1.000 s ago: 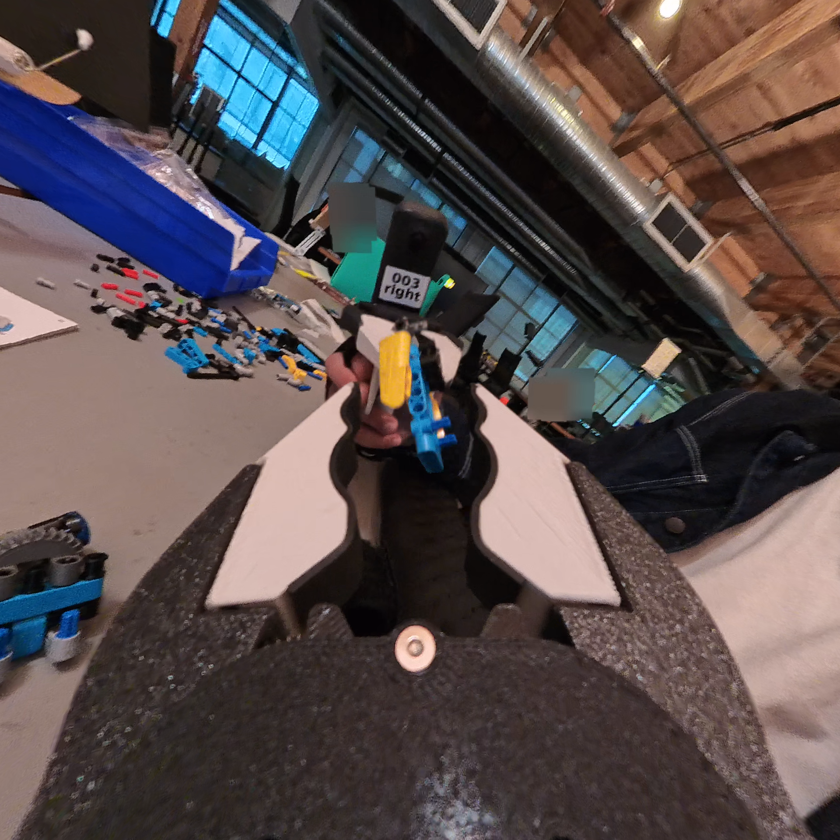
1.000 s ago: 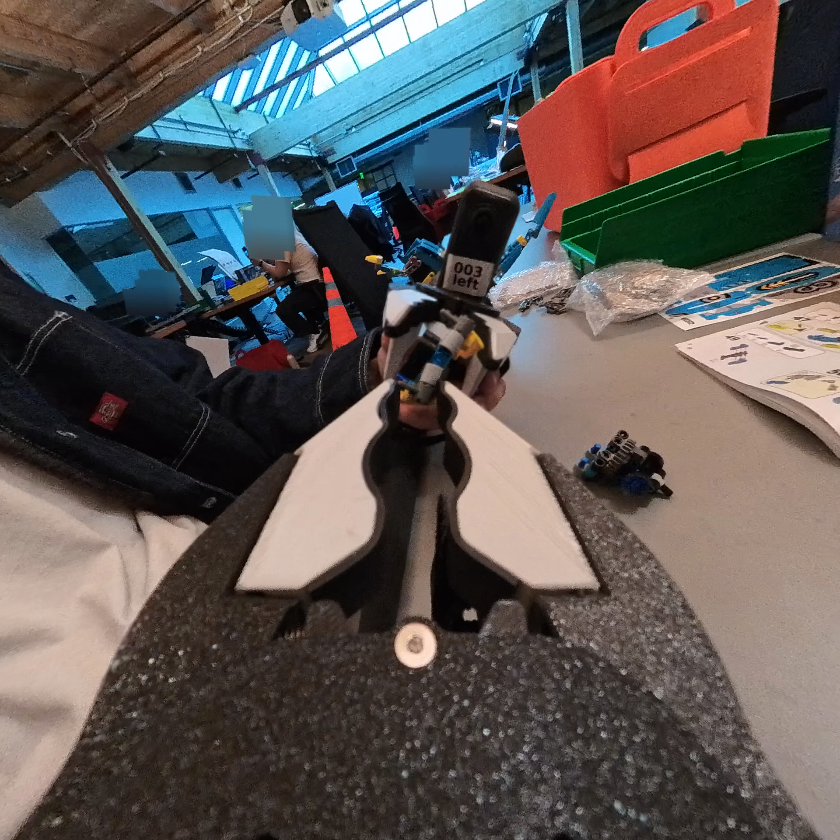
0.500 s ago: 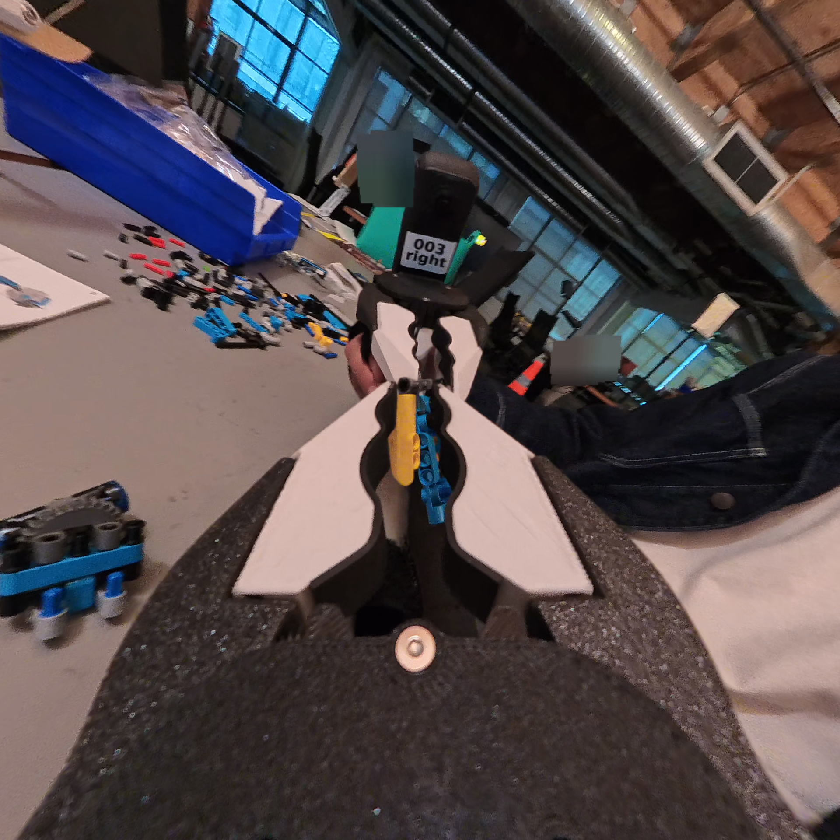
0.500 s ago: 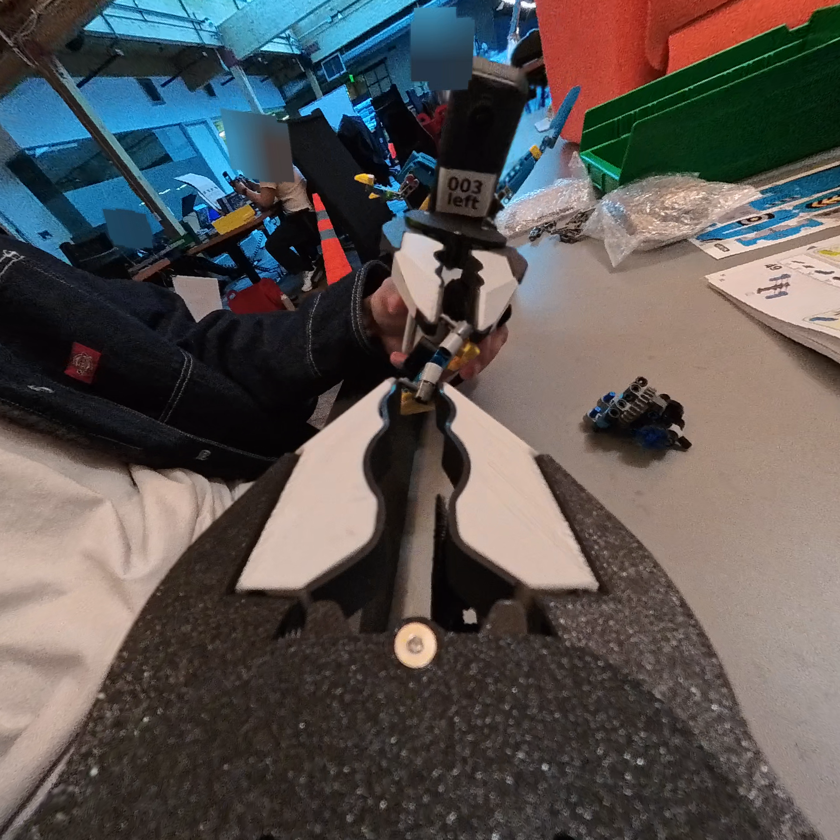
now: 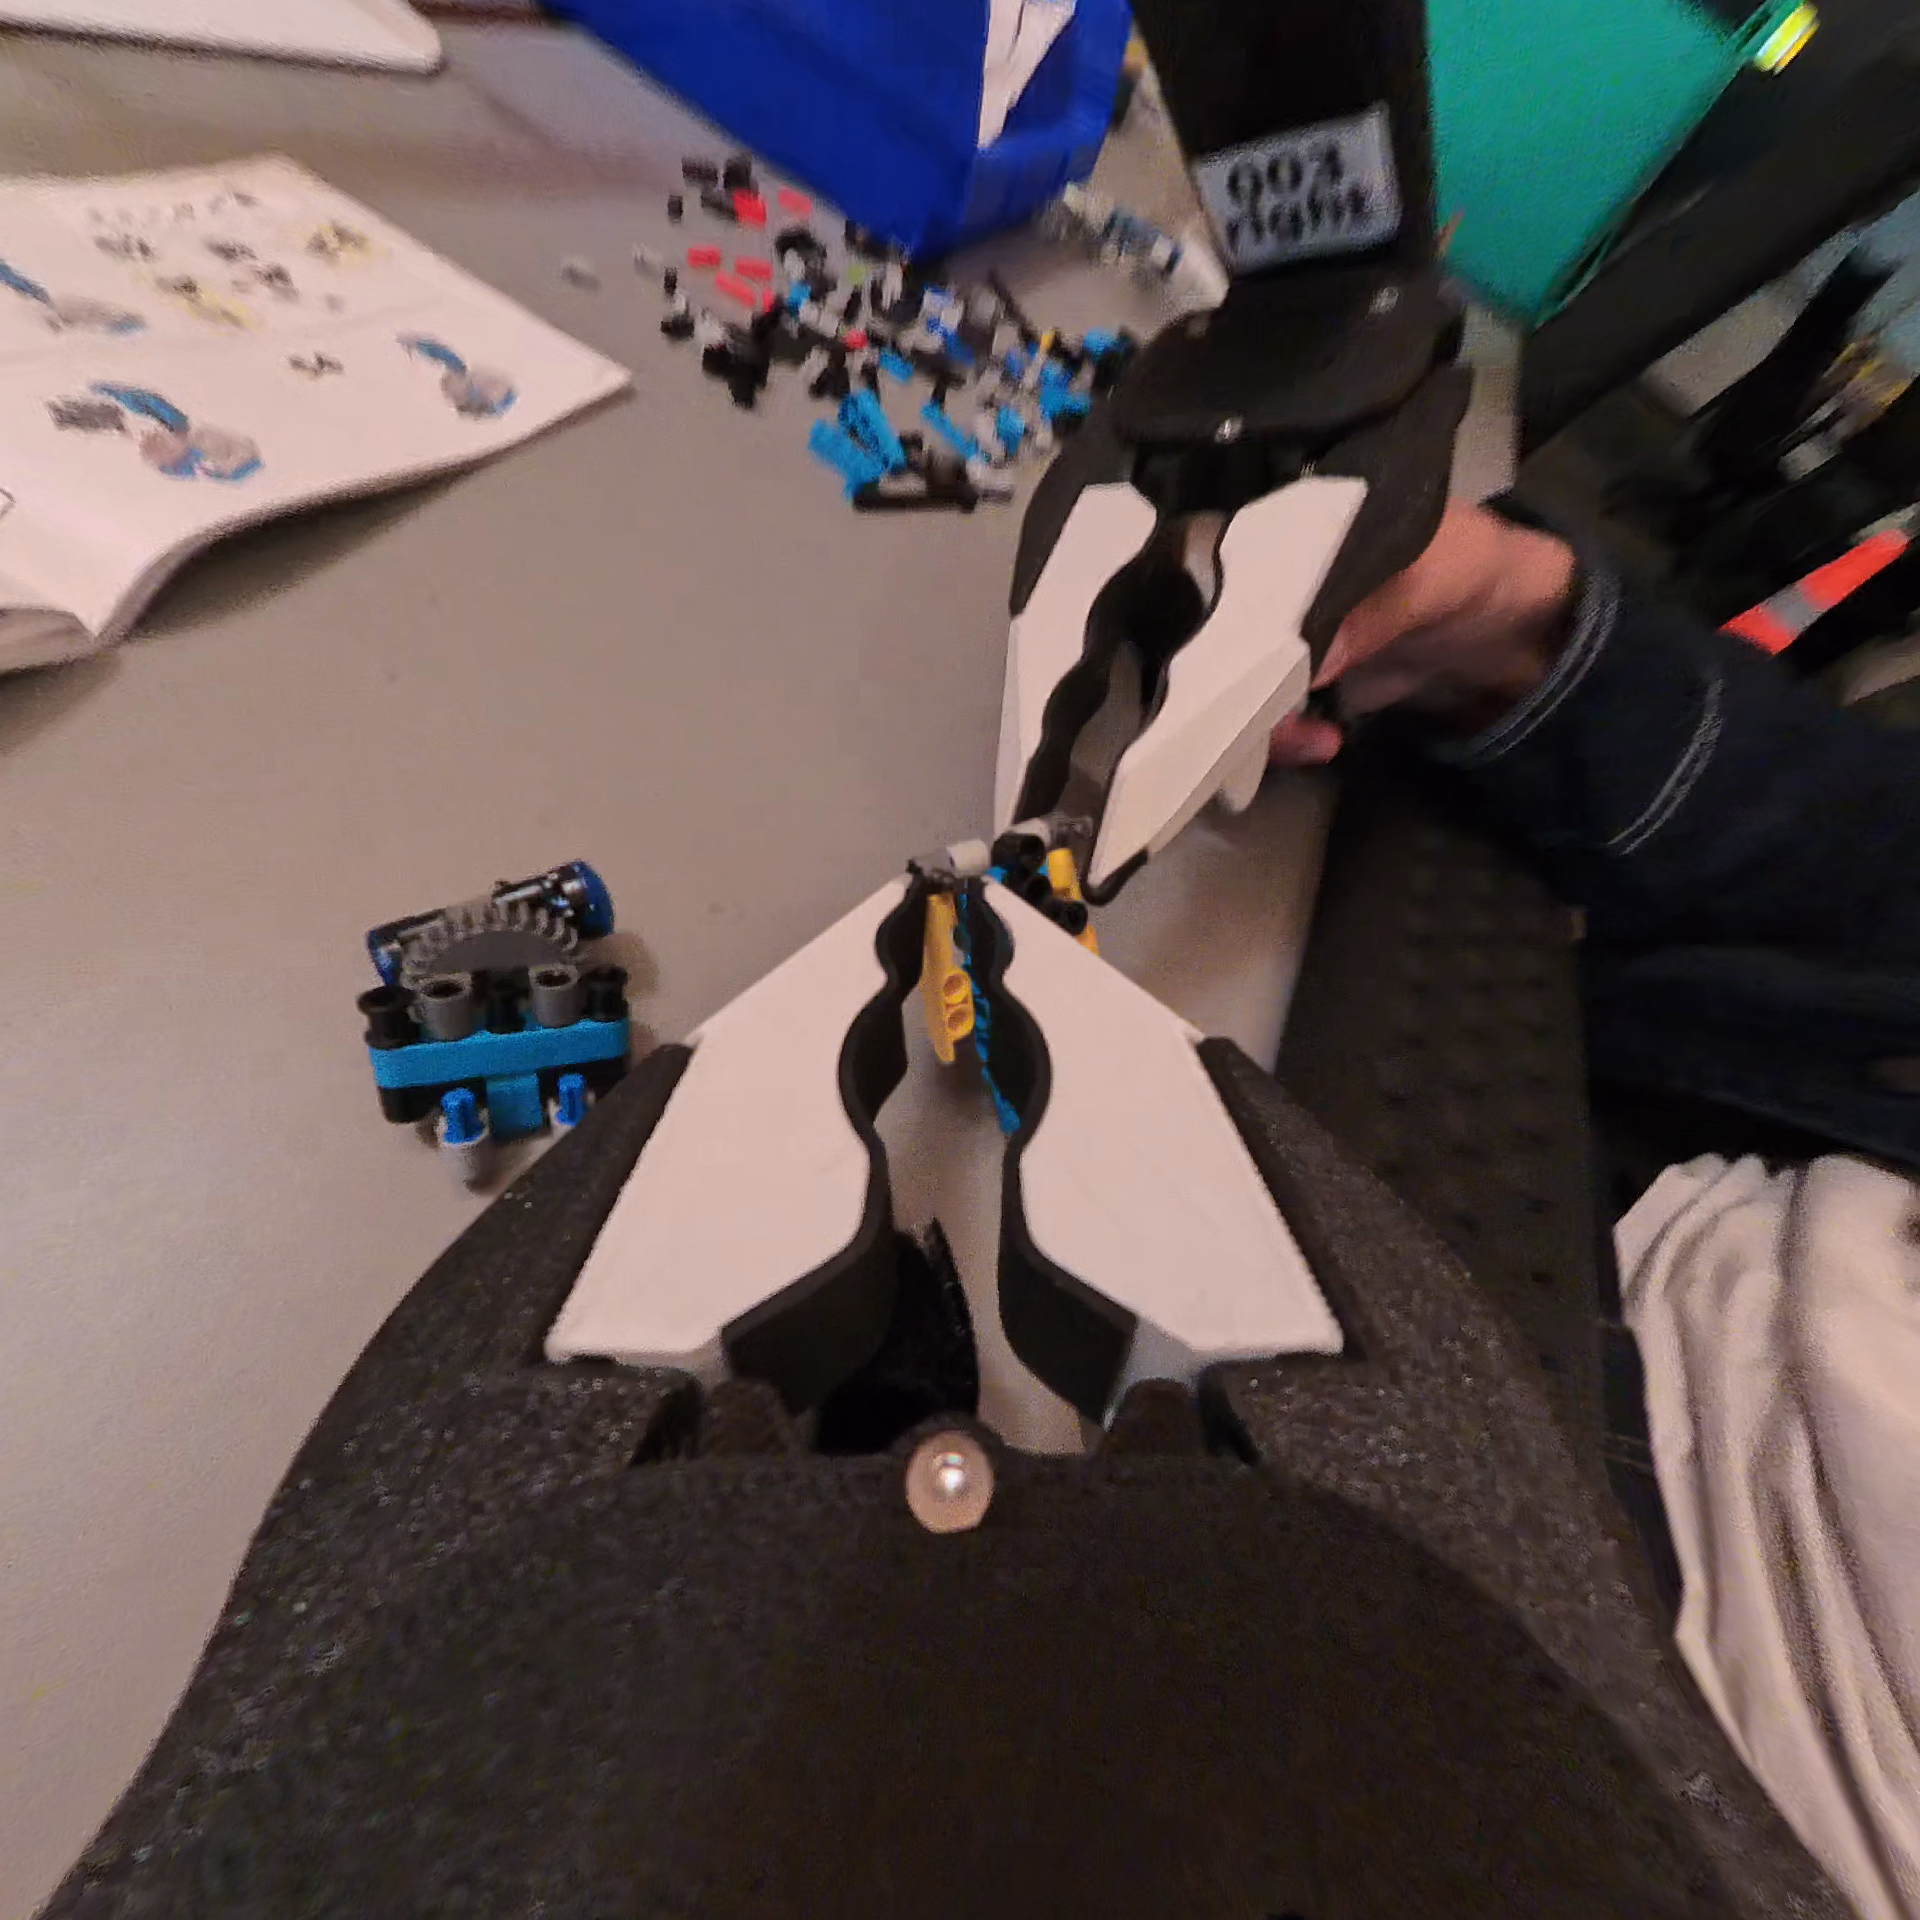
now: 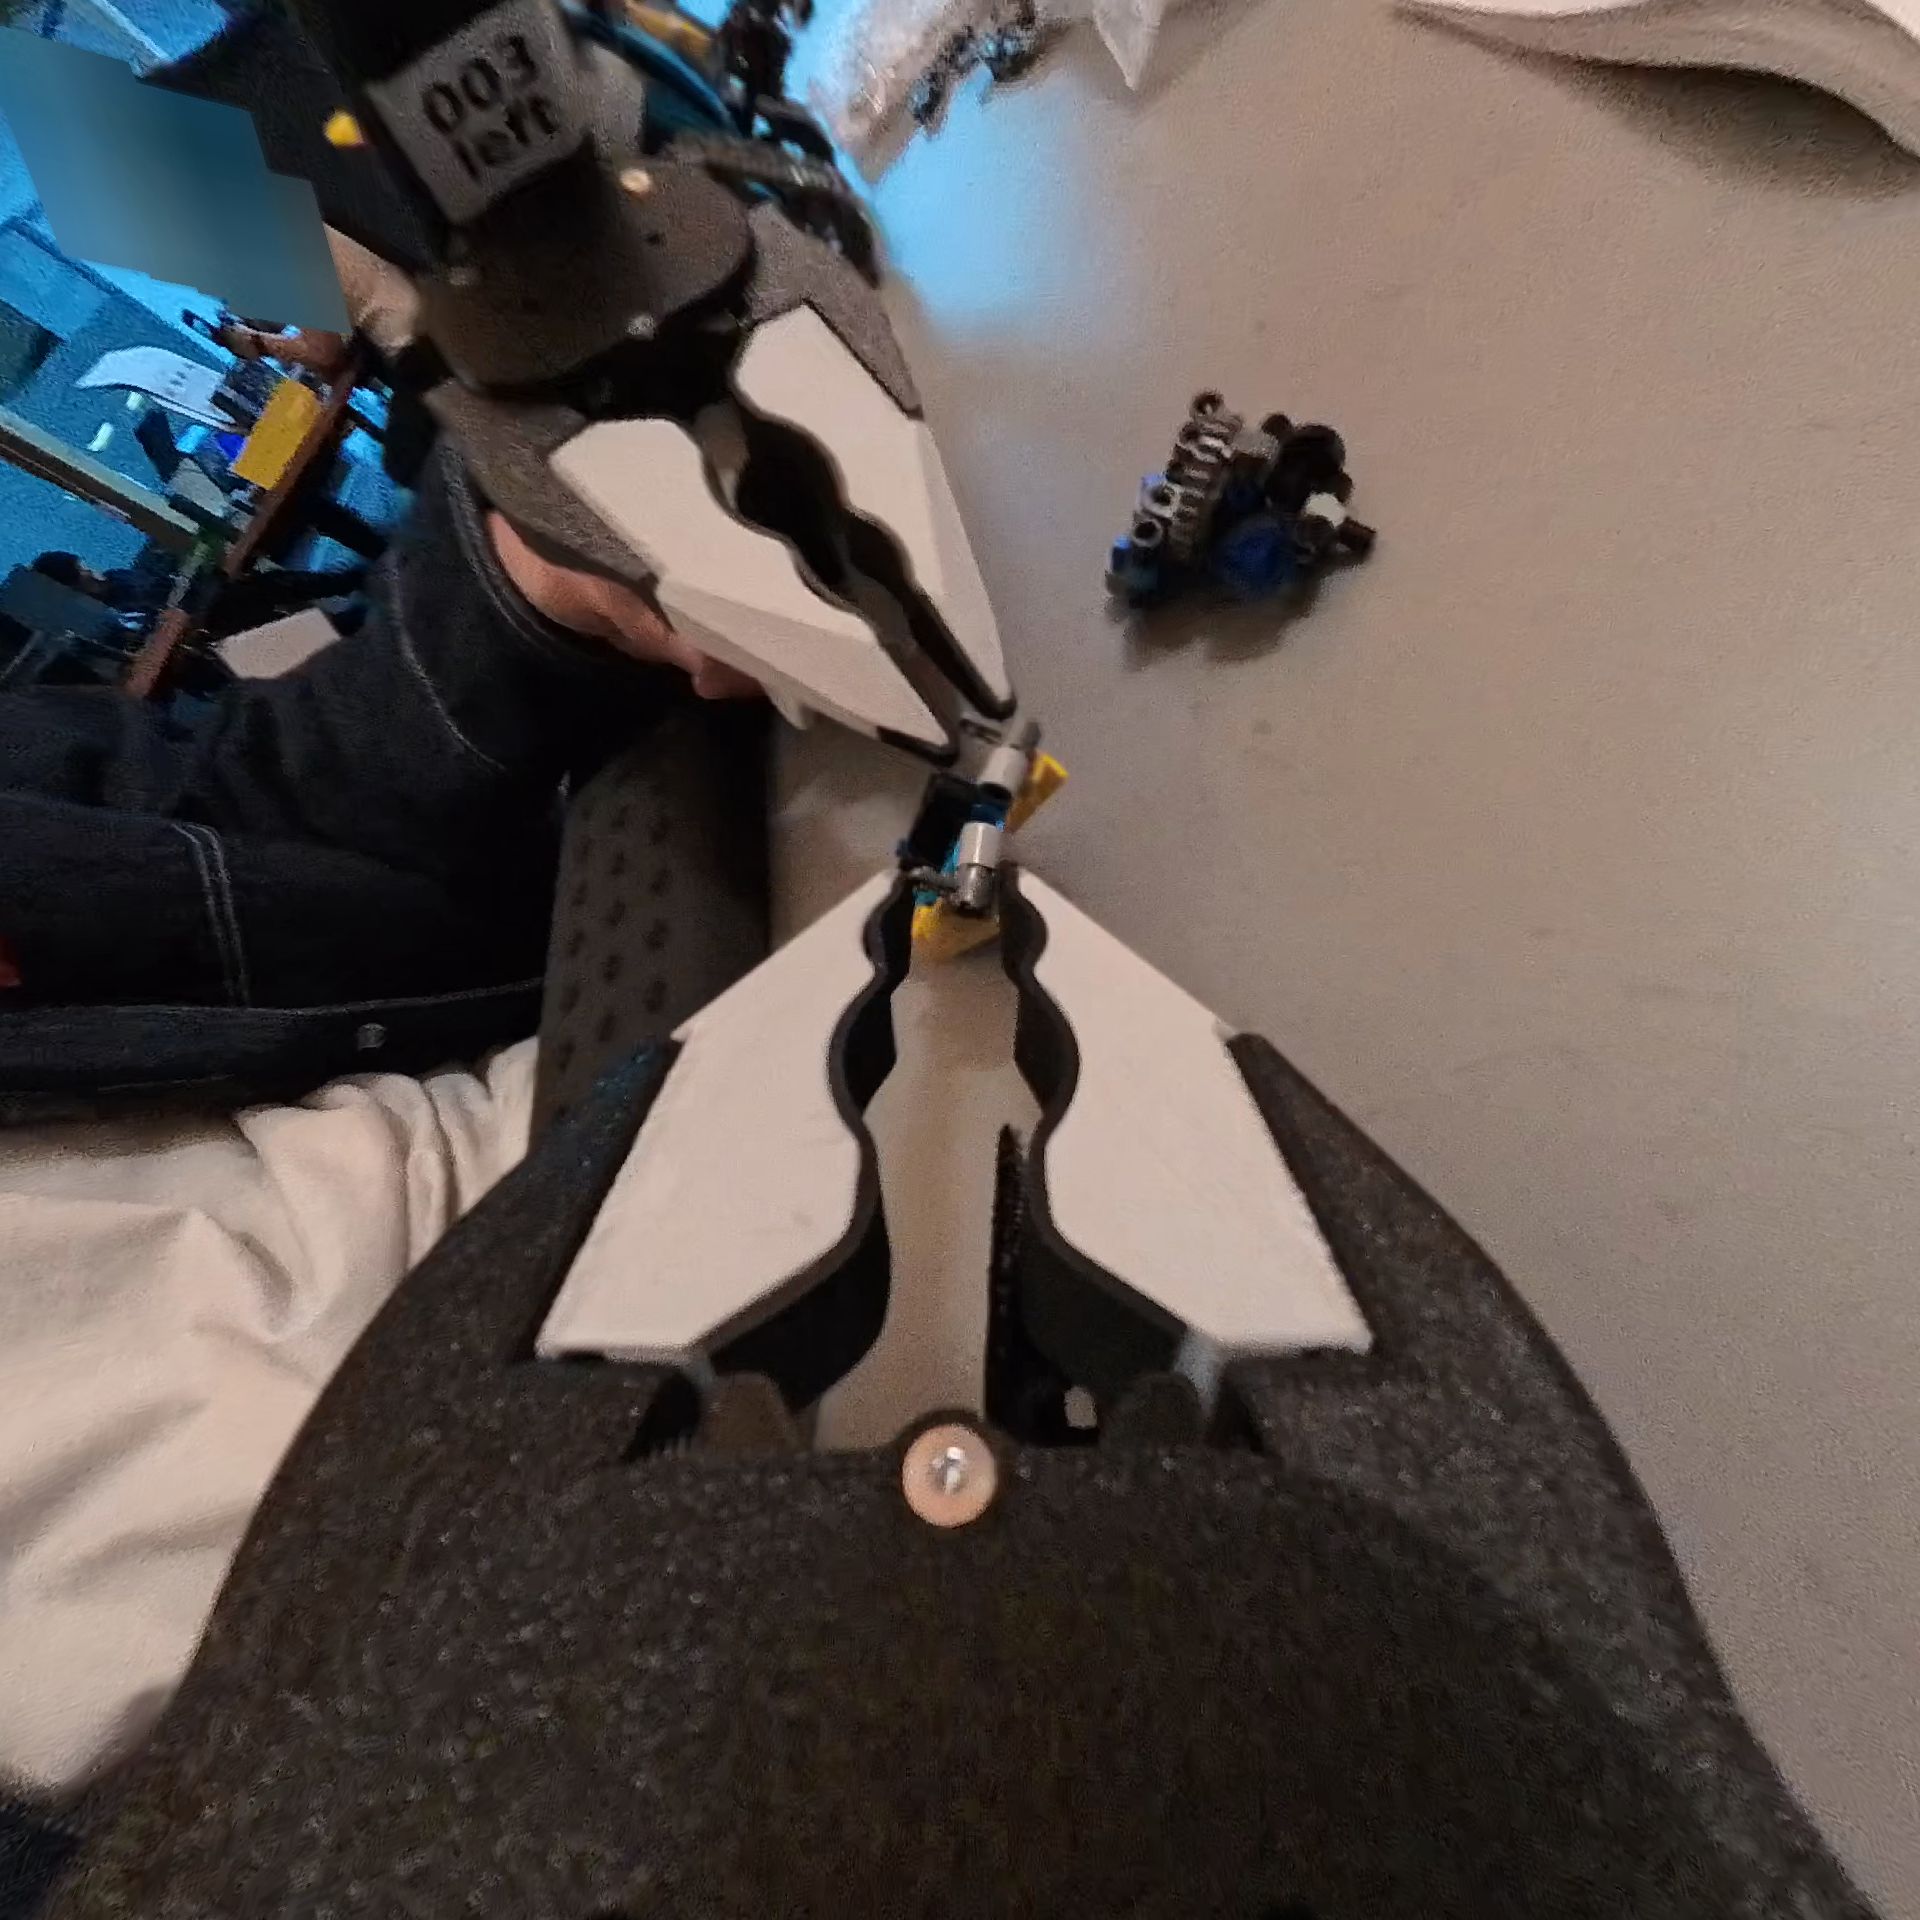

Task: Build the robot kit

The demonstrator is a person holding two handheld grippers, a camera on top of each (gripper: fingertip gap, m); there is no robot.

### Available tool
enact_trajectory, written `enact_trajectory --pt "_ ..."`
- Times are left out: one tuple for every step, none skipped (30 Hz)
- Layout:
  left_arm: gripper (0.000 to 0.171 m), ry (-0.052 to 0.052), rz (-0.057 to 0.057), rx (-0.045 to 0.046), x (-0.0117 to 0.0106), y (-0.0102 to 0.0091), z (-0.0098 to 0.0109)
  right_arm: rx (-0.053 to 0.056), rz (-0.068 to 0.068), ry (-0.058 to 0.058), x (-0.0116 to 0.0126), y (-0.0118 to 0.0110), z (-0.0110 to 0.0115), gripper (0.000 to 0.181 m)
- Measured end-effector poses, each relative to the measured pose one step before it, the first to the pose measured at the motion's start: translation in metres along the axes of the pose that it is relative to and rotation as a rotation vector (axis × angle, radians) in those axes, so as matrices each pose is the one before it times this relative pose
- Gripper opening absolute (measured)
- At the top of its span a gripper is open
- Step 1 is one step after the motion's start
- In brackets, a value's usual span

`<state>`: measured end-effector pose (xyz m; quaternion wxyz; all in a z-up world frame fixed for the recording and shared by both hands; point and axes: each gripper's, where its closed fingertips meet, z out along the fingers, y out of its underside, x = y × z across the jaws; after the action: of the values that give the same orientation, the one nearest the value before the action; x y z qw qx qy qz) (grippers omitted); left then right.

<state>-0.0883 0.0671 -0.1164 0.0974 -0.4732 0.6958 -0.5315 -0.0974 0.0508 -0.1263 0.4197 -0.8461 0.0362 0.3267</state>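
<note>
The bench (image 5: 644,665) lies bare between the blue-and-black assembly (image 5: 497,1006) and the scattered loose parts (image 5: 883,353), so a gripper could pass there. Beyond the assembly, an open booklet (image 5: 239,343) covers the far left, and a blue bin (image 5: 862,94) closes off the ground behind the parts. On the side of the assembly toward the person, the two grippers meet tip to tip over the bench edge, both gripping one small yellow-and-blue piece (image 5: 961,997), which blocks that gap. In the right wrist view, bare bench (image 6: 1507,935) surrounds the assembly (image 6: 1236,509) on all sides.
</note>
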Motion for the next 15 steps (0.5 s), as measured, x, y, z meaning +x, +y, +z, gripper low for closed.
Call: enact_trajectory --pt "0.007 -0.0146 0.0113 -0.02430 -0.00037 0.00348 0.00305 -0.0262 0.0055 0.0567 0.01119 0.00549 -0.00076 0.015" --pt "0.007 -0.0169 0.0113 -0.01132 -0.00086 0.00138 0.00157 -0.0317 -0.0022 0.0685 0.01281 0.00664 0.00009 0.015" --pt "0.008 -0.0179 0.0119 -0.00092 -0.00090 -0.00004 0.00021 -0.0376 -0.0016 0.0363 0.00770 0.00743 0.00140 0.022" --pt "0.008 -0.0219 0.0131 0.00282 -0.00103 -0.00042 -0.00041 0.0069 0.0179 -0.0134 -0.00088 -0.00047 -0.00032 0.023" --pt "0.010 -0.0254 0.0194 -0.00150 -0.00045 0.00013 -0.00050 0.0072 0.0050 -0.0022 -0.00039 -0.00103 -0.00128 0.029" --pt "0.015 -0.0264 0.0280 -0.01209 0.00139 0.00191 0.00019 0.0039 -0.0117 0.0116 0.00094 -0.00029 -0.00199 0.032" --pt "0.018 -0.0247 0.0418 -0.02583 0.00357 0.00401 0.00140 0.0077 -0.0206 0.0226 0.00234 -0.00106 -0.00299 0.032" --pt "0.023 -0.0384 0.0682 -0.02901 0.00354 0.00421 0.00249 0.0169 -0.0263 0.0228 0.00200 -0.00213 -0.00397 0.033" --pt "0.025 -0.0679 0.0846 -0.02323 0.00009 0.00235 0.00207 0.0213 -0.0408 0.0220 0.00111 -0.00248 -0.00457 0.033" --pt "0.029 -0.0658 0.0780 -0.02132 -0.00040 0.00117 0.00197 0.0156 -0.0603 0.0342 0.00199 -0.00184 -0.00389 0.032" --pt "0.032 -0.0296 0.0567 -0.01922 0.00254 0.00084 0.00275 0.0042 -0.0837 0.0408 0.00175 -0.00014 -0.00282 0.029" --pt "0.033 -0.0019 0.0281 -0.00734 0.00392 -0.00055 0.00297 -0.0003 -0.0889 0.0406 0.00114 0.00032 -0.00160 0.025" --pt "0.032 0.0110 0.0080 0.00799 0.00370 -0.00195 0.00227 0.0025 -0.0661 0.0239 -0.00187 -0.00091 -0.00057 0.022" --pt "0.028 0.0115 -0.0030 0.00938 0.00182 -0.00159 0.00117 0.0024 -0.0338 -0.0028 -0.00555 -0.00245 0.00059 0.018" --pt "0.026 0.0015 -0.0151 0.00881 -0.00137 -0.00155 0.00012 0.0119 -0.0246 -0.0206 -0.00709 -0.00482 0.00150 0.017"
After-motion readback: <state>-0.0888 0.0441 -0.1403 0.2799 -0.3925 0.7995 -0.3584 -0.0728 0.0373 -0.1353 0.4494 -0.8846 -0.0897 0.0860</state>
